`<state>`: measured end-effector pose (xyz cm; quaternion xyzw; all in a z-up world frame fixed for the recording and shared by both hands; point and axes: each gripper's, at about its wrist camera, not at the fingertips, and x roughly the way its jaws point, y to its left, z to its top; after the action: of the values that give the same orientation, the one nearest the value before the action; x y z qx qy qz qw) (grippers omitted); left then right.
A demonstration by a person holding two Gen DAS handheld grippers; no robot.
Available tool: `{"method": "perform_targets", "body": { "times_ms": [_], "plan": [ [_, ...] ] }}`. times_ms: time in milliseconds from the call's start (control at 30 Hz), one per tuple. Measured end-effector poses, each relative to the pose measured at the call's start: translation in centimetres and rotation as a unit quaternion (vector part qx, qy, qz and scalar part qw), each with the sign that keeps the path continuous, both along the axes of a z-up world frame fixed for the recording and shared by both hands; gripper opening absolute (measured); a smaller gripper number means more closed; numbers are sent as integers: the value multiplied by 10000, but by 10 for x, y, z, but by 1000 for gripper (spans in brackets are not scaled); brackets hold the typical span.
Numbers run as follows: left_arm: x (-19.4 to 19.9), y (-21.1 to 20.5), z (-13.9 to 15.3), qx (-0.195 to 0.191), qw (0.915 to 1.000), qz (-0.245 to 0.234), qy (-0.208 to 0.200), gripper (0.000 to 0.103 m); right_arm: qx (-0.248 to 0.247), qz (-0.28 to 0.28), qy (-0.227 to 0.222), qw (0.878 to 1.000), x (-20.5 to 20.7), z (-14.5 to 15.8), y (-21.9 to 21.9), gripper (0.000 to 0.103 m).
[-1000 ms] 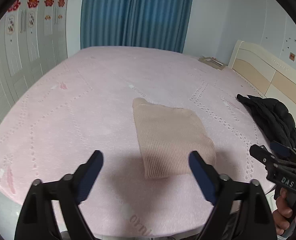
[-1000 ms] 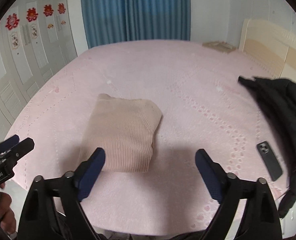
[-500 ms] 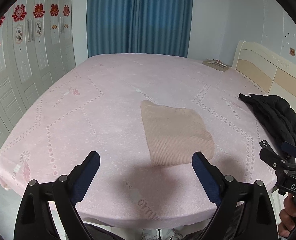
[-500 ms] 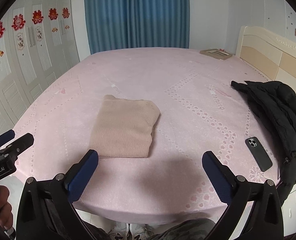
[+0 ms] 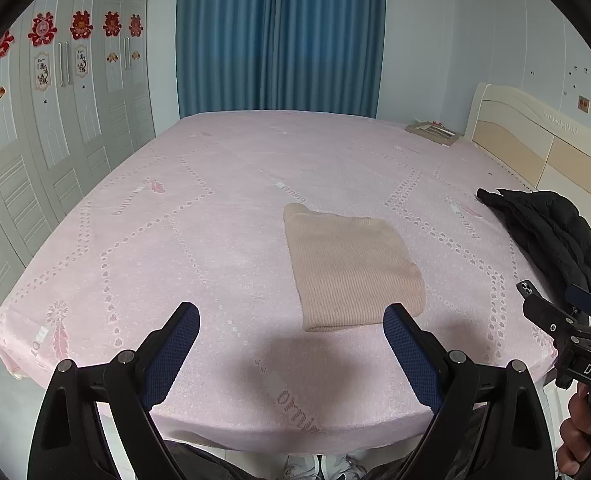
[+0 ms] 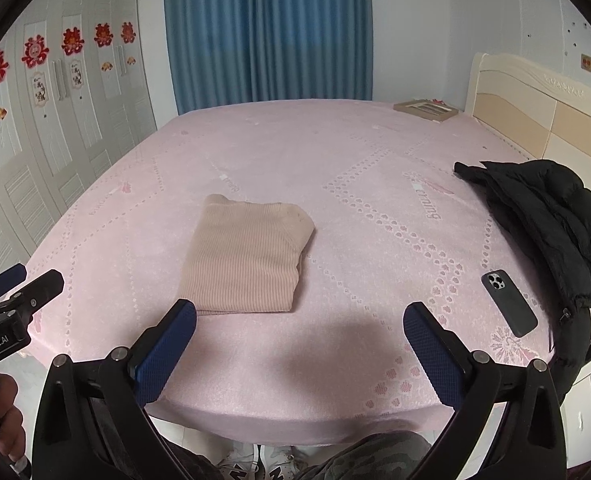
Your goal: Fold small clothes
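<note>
At the near edge of a pink bed (image 6: 255, 152), both grippers hang w/ fingers spread wide, pinching nothing. The left gripper (image 5: 291, 332) shows blue pads (image 5: 173, 348) apart over bare sheet; the right gripper (image 6: 299, 332) likewise, its near-left pad (image 6: 165, 354) just short of the sweater's corner, no contact. The beige sweater (image 6: 247, 252), folded into a neat rectangle, lies flat mid-bed, a bit left of centre in the right view and right of centre in the left view. Judgement: fold looks complete; the step in hand is backing off, so best done w/o snagging the knit — pads wide and clear of the near hem. Both tools tilt down toward the bed, side by side, each held by a hand (image 5: 575, 436) at the handle. Far right: a black jacket (image 6: 547, 216) and a phone (image 6: 509, 304), well apart from the sweater.
</note>
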<state>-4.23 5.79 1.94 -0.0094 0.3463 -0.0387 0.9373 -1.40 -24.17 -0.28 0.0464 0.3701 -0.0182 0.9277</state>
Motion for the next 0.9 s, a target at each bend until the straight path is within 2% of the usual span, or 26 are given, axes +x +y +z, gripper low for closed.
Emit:
{"method": "perform_targets", "body": {
  "times_ms": [900],
  "plan": [
    [-6, 5, 7, -62, 10000, -14, -71, 93, 125, -79, -35, 9999, -3, 5, -6, 102]
  ]
}}
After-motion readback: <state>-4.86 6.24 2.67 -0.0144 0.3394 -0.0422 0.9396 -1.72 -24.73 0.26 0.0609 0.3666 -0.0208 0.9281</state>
